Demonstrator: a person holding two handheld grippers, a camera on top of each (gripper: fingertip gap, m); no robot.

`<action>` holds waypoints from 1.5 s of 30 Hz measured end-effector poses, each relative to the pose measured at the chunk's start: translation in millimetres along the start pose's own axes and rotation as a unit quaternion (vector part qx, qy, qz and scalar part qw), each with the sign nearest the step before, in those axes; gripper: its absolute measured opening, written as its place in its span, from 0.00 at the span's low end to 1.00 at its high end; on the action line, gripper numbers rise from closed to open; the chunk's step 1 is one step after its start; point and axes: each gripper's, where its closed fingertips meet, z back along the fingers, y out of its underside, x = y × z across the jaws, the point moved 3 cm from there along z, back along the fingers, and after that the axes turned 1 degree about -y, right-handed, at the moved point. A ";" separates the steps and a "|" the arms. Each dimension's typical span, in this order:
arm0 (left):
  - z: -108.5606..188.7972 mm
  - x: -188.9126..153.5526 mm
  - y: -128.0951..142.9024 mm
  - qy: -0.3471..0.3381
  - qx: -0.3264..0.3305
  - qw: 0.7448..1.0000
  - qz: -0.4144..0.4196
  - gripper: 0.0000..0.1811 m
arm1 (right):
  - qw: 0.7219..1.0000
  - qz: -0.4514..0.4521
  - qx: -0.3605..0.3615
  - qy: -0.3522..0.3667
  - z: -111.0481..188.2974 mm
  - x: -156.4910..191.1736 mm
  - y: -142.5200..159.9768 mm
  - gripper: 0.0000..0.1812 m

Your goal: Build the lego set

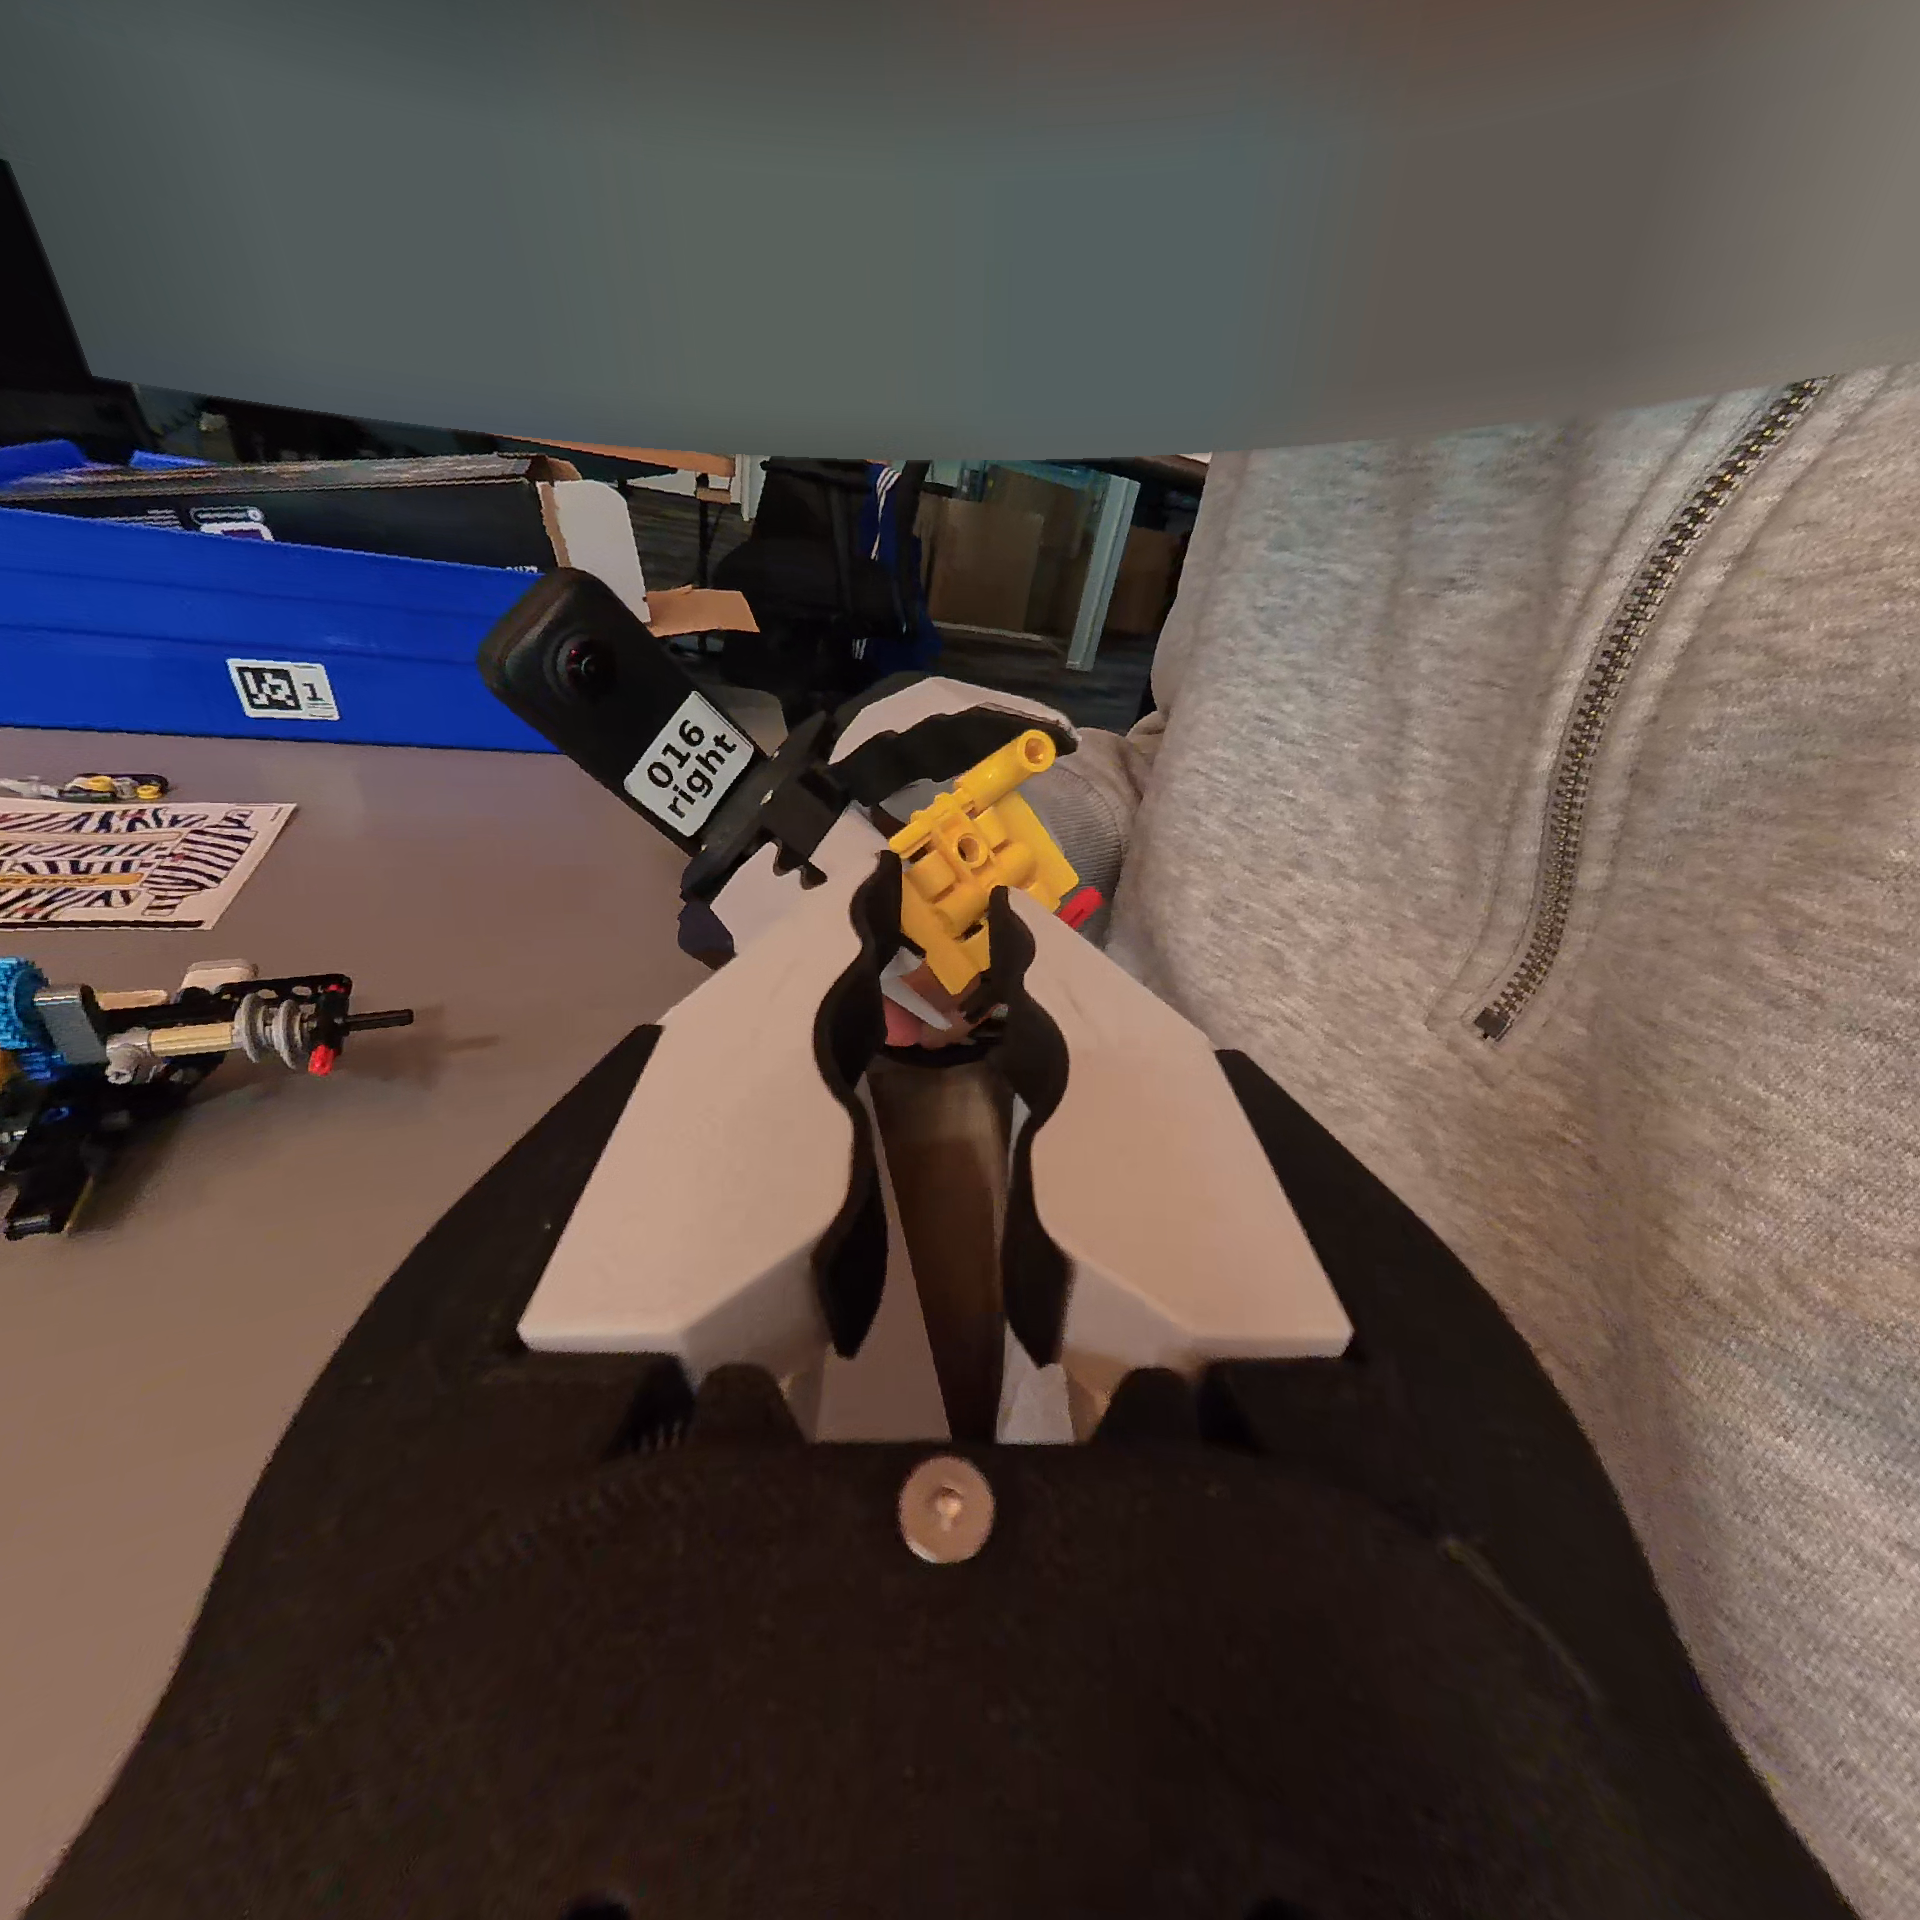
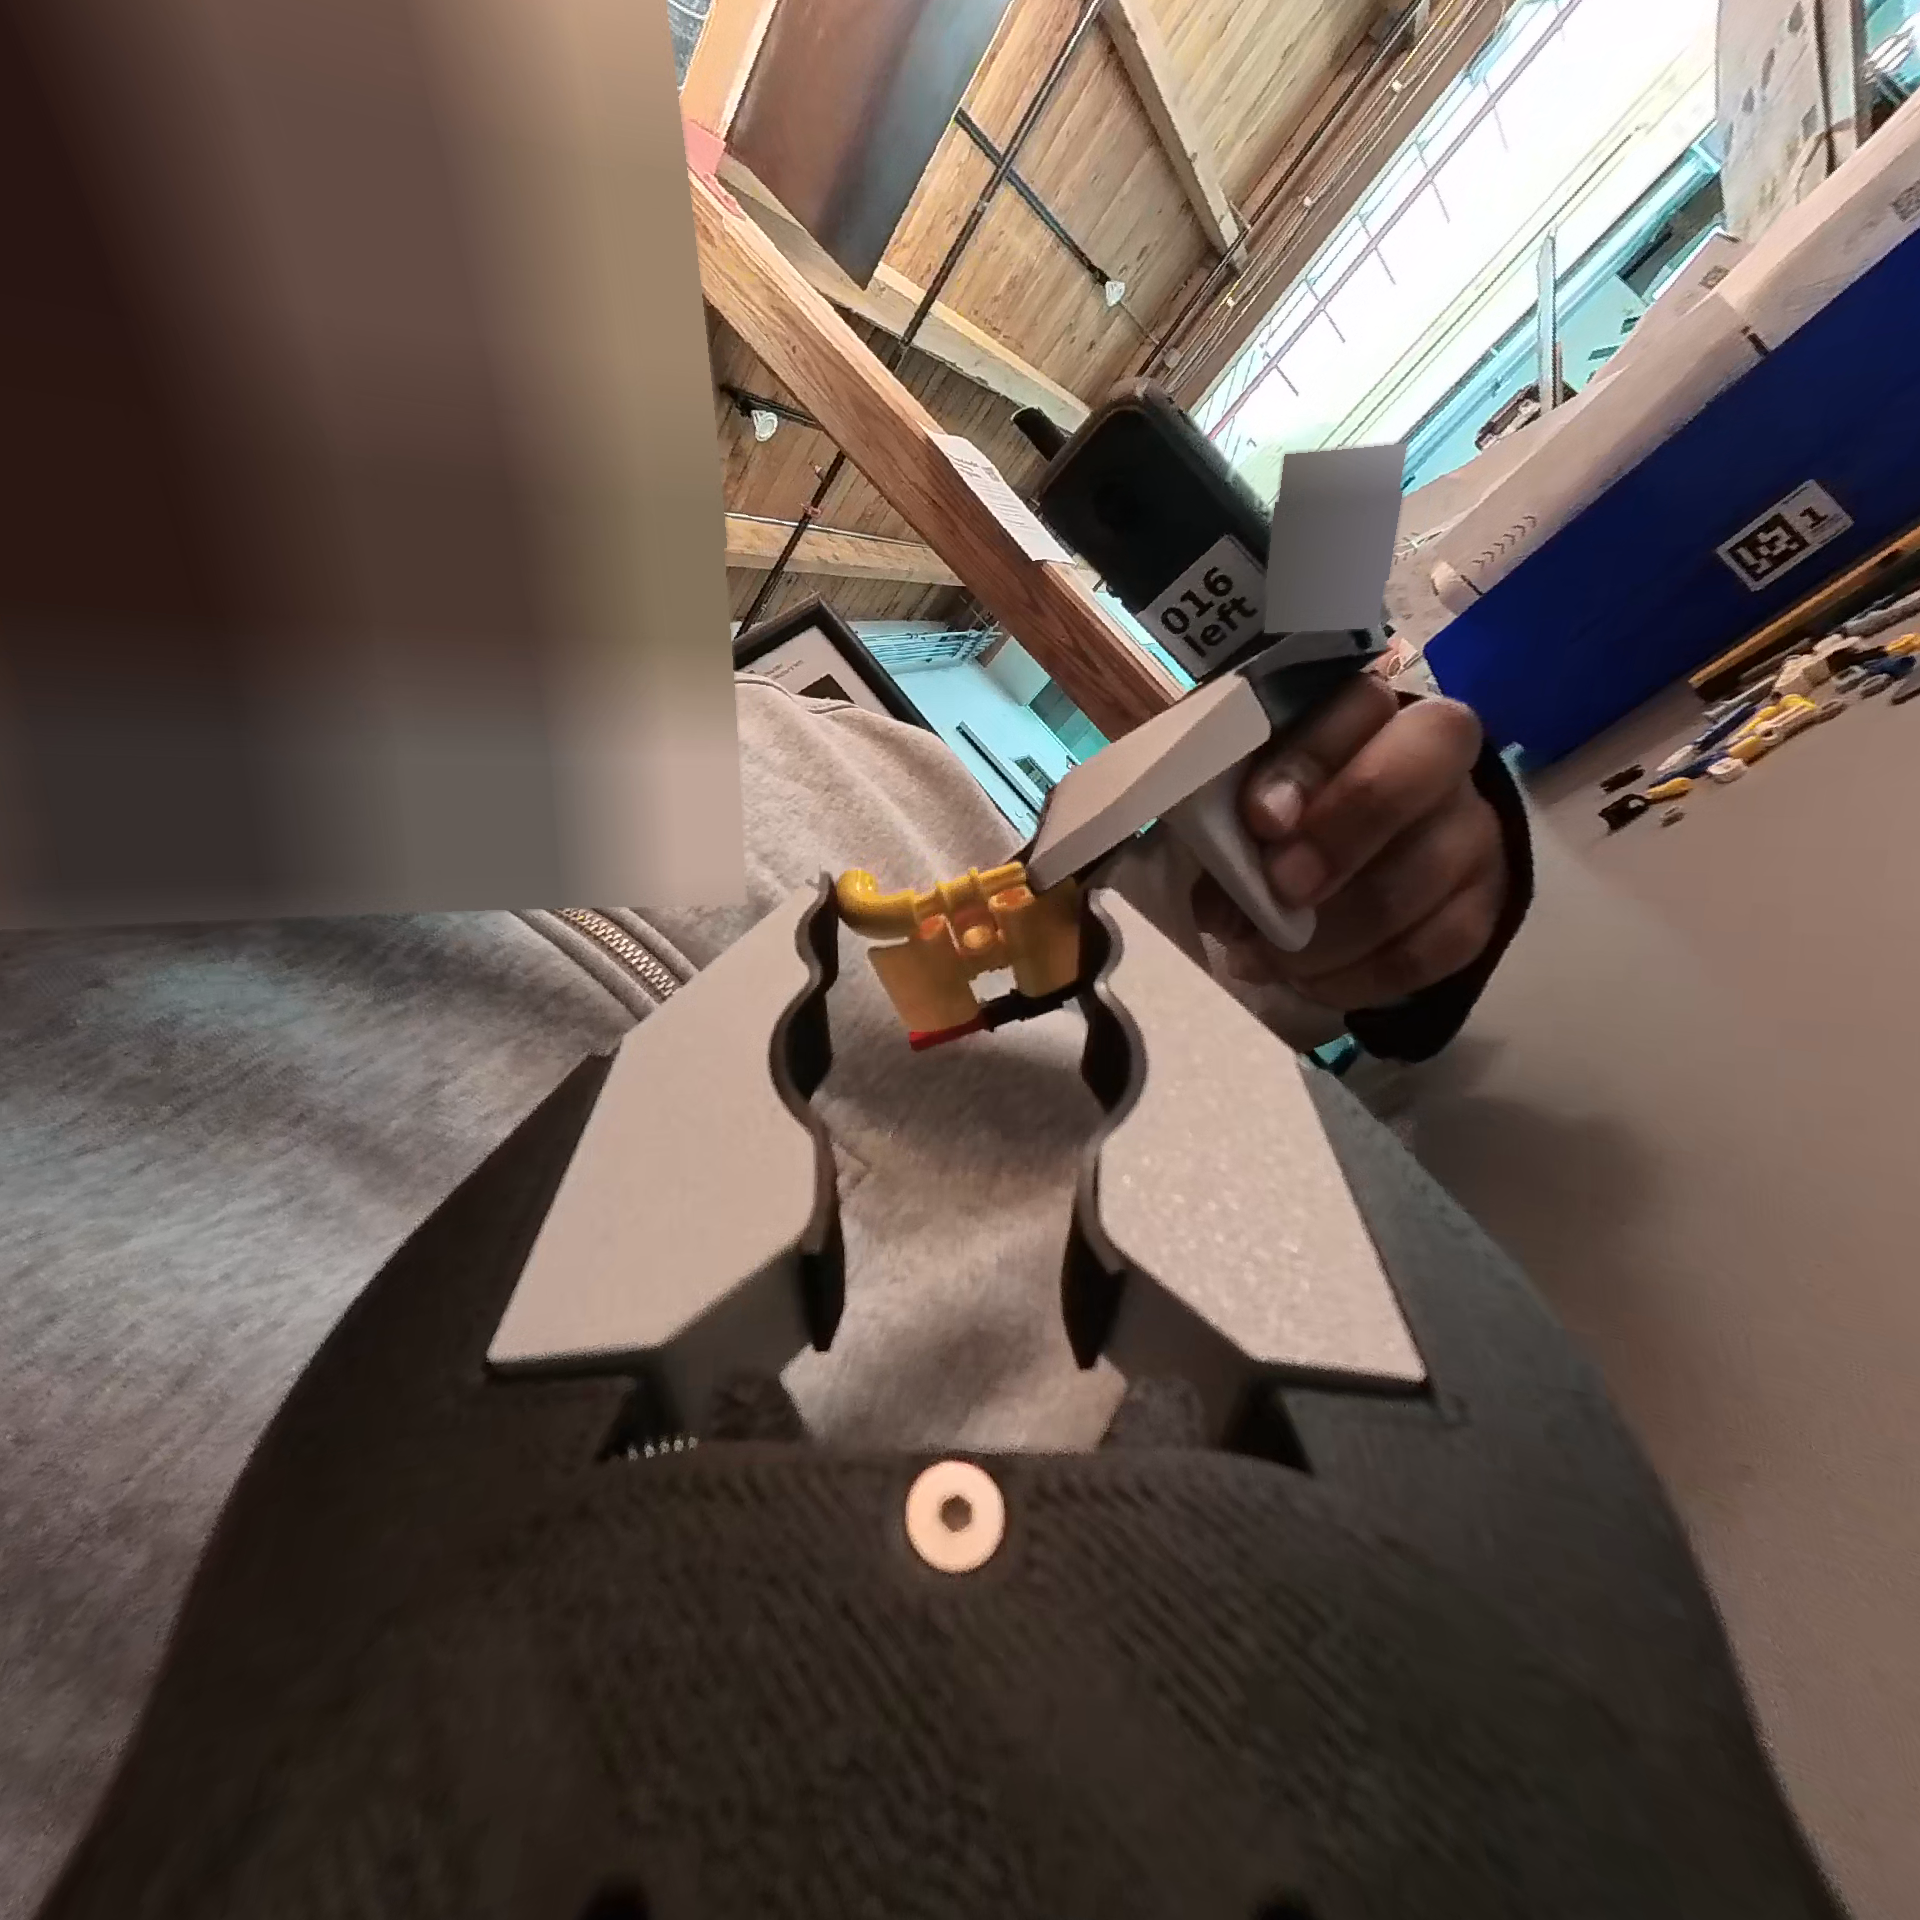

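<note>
1. Yellow piece [image 1: 971, 868] is up in the air near the person's chest, clamped in the left gripper [image 1: 940, 914].
2. Right gripper [image 2: 956, 940] sits spread around it, not squeezing.
3. Looks light, rigid, slick plastic; I'd pinch the flat block sides, not the thin pin.

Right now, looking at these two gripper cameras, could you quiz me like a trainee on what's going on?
1. True or false: the yellow lego piece is lying flat on the grey table.
2. Which gripper looks shut on the yellow piece? A) left gripper B) right gripper C) neither
3. Fill in: the half-built lego model sits on the table, nearer the camera than a striped ______ sheet.

Key
1. False: it is held up in the air, in front of the person's grey zip top.
2. A. The right gripper's fingers stand apart around the piece.
3. Sticker.
</note>
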 end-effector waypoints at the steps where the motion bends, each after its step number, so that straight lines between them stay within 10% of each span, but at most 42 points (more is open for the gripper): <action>1: -0.2 -0.2 -0.1 0.002 -0.001 1.000 0.003 0.08 | 1.000 -0.001 0.001 -0.001 -0.1 0.3 0.1 0.25; 28: 6.1 6.9 3.4 0.036 -0.015 0.995 0.089 0.00 | 0.999 0.030 0.016 0.027 1.6 -3.3 1.5 0.21; 34: 6.4 27.8 14.4 -0.032 0.011 0.993 0.109 0.00 | 0.987 0.071 0.019 0.143 19.0 -29.0 -5.3 0.00; 45: 31.3 59.5 19.3 -0.119 0.009 0.985 0.126 0.00 | 0.934 0.207 -0.021 0.292 70.9 -21.9 -48.3 0.06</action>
